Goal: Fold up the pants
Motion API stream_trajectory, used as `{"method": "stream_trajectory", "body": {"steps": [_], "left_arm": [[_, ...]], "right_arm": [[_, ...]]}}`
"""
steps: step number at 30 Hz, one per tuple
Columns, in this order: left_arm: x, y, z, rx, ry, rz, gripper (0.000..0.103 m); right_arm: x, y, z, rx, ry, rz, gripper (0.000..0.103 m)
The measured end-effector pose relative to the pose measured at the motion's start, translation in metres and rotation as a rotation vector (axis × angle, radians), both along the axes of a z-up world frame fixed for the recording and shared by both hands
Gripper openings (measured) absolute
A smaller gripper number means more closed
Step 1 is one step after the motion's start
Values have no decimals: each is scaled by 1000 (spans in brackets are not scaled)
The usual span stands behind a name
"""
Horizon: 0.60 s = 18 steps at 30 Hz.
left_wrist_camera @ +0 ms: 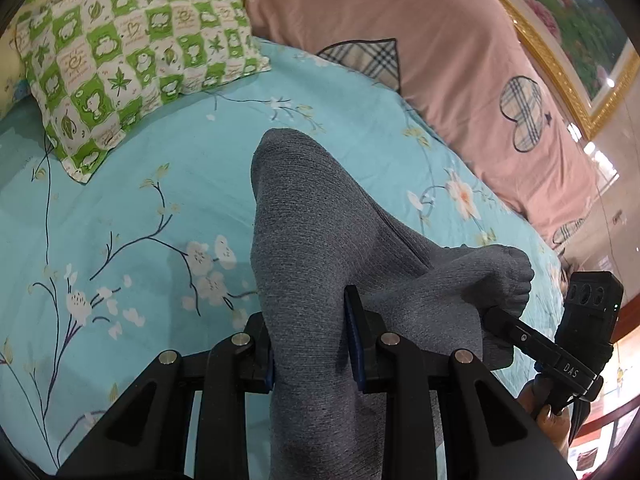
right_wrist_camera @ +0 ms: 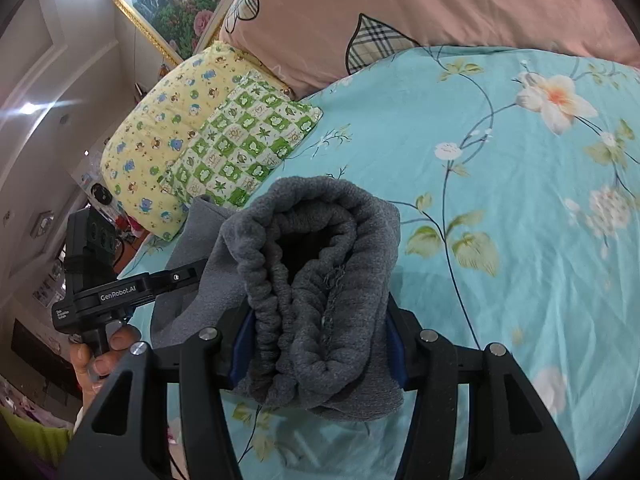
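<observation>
Grey knit pants (left_wrist_camera: 320, 248) hang between both grippers above a turquoise flowered bed sheet (left_wrist_camera: 120, 200). My left gripper (left_wrist_camera: 310, 344) is shut on a bunched leg part of the pants, which drapes forward and down. My right gripper (right_wrist_camera: 318, 344) is shut on the gathered elastic waistband (right_wrist_camera: 312, 280), whose opening faces the camera. The right gripper (left_wrist_camera: 520, 338) shows at the right of the left wrist view, gripping the pants. The left gripper (right_wrist_camera: 176, 280) shows at the left of the right wrist view, with a hand under it.
A green checked pillow (left_wrist_camera: 132, 64) and a yellow cartoon pillow (right_wrist_camera: 160, 136) lie at the head of the bed. A pink quilt (left_wrist_camera: 400, 40) with plaid hearts is piled along the far side. A gold-framed picture (left_wrist_camera: 580, 40) hangs on the wall.
</observation>
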<state>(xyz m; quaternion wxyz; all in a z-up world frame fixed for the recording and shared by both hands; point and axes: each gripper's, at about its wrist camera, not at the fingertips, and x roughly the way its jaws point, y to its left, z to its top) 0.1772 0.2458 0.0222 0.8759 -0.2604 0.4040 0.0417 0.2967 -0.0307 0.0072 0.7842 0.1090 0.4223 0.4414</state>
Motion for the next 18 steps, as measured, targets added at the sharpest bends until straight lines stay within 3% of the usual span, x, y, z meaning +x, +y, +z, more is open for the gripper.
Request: {"method": "stream_trajectory", "body": {"steps": [7, 10, 14, 18], "left_arm": [[15, 14, -12, 16, 23, 9, 28], [19, 18, -20, 12, 28, 7, 35], [22, 18, -29, 76, 38, 28, 51], [24, 20, -39, 69, 35, 23, 57]], "right_arm": [[24, 18, -8, -21, 6, 19, 59], [33, 20, -15, -66, -3, -7, 69], [41, 13, -22, -92, -15, -25, 79], [45, 8, -29, -127, -37, -31, 87]]}}
